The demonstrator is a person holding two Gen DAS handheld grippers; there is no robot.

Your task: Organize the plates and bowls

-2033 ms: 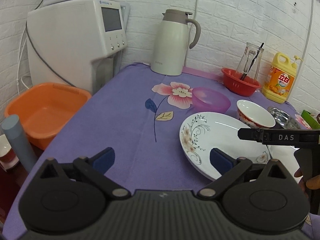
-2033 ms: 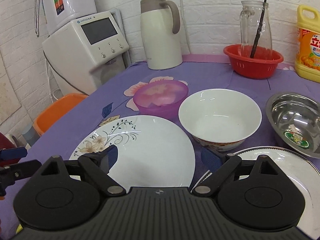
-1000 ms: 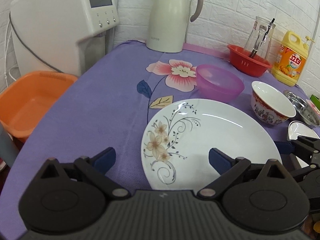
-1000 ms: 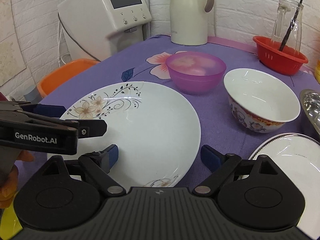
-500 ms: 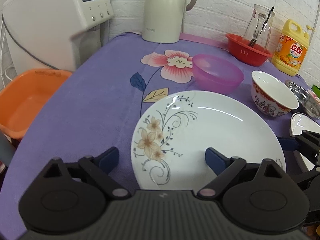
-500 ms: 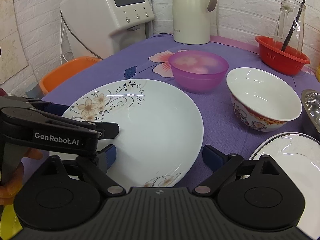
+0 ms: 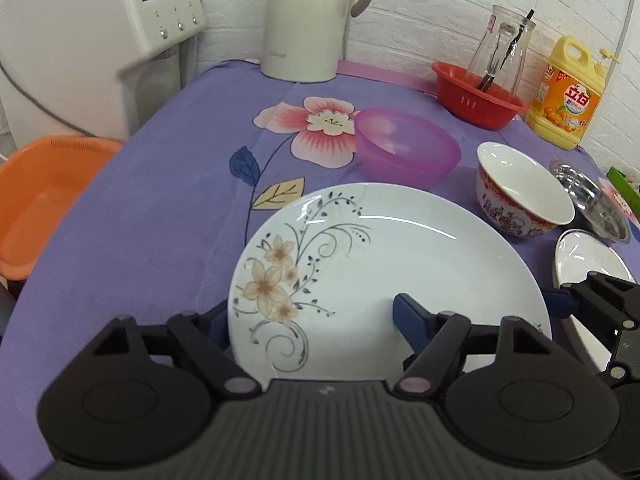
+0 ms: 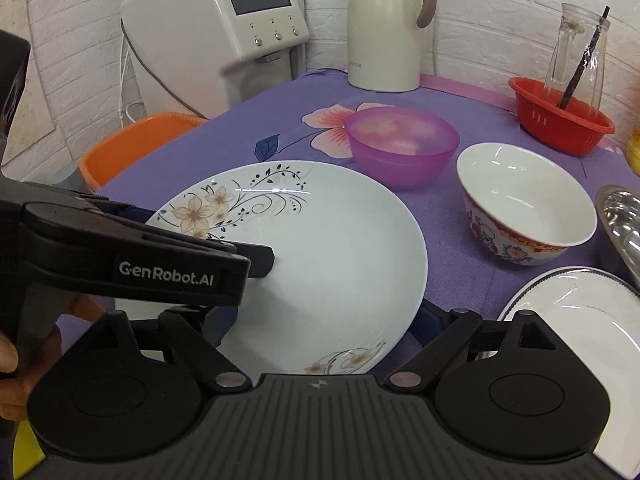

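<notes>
A large white plate with a flower pattern point(image 7: 400, 264) lies on the purple cloth, also in the right wrist view point(image 8: 332, 256). My left gripper point(image 7: 312, 320) is open, one finger over the plate, the other at its left rim. My right gripper point(image 8: 320, 320) is open at the plate's near edge, which lies between its fingers. A pink plastic bowl point(image 7: 406, 150), a white patterned bowl point(image 7: 520, 204), a steel bowl point(image 7: 592, 204) and a second white plate point(image 8: 580, 308) stand further right.
A white thermos point(image 7: 312, 20) and a white appliance point(image 7: 120, 32) stand at the back. A red basket point(image 7: 476, 100) holds a glass jar. A yellow detergent bottle point(image 7: 568, 96) is at the far right. An orange basin point(image 7: 36, 200) sits beyond the table's left edge.
Both grippers have moved forward and closed in on the flowered plate from its two sides. The left finger now reaches over the plate. The plate has not moved.
</notes>
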